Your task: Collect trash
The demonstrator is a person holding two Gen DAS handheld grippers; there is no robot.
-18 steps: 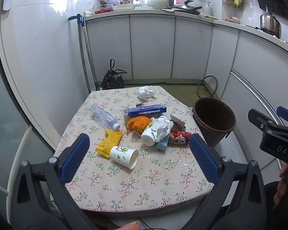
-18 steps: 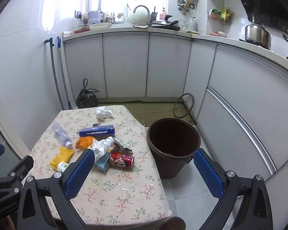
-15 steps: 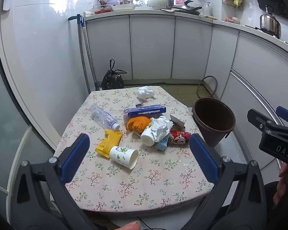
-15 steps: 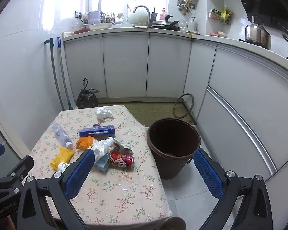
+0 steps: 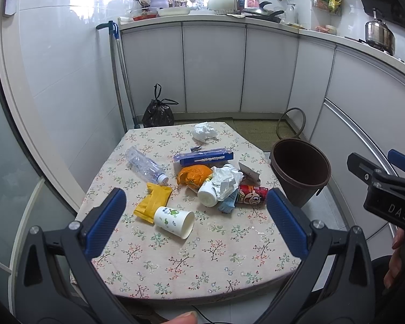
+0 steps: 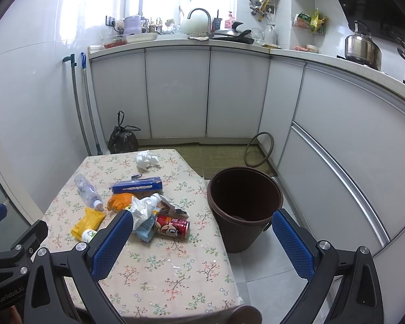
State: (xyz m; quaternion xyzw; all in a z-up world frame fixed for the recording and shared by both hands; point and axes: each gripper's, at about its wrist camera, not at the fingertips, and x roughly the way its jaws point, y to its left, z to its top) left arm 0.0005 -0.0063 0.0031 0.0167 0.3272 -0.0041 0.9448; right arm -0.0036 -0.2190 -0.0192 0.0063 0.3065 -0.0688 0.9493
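Floral table (image 5: 191, 264) littered with trash, brown bin (image 6: 245, 208) beside; both grippers (image 5: 194, 221) (image 6: 199, 240) spread, empty.

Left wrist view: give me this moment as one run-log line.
phase: before first pick | left gripper: open, empty | right gripper: open, empty | trash: all on table | bin: on floor beside table

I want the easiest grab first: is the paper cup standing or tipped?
Tipped: the paper cup lies on its side, mouth facing right.

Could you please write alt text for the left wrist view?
Litter, including a paper cup, red can and plastic bottle, lies on a floral table; a brown bin stands beside it, and the open left claw hovers empty.
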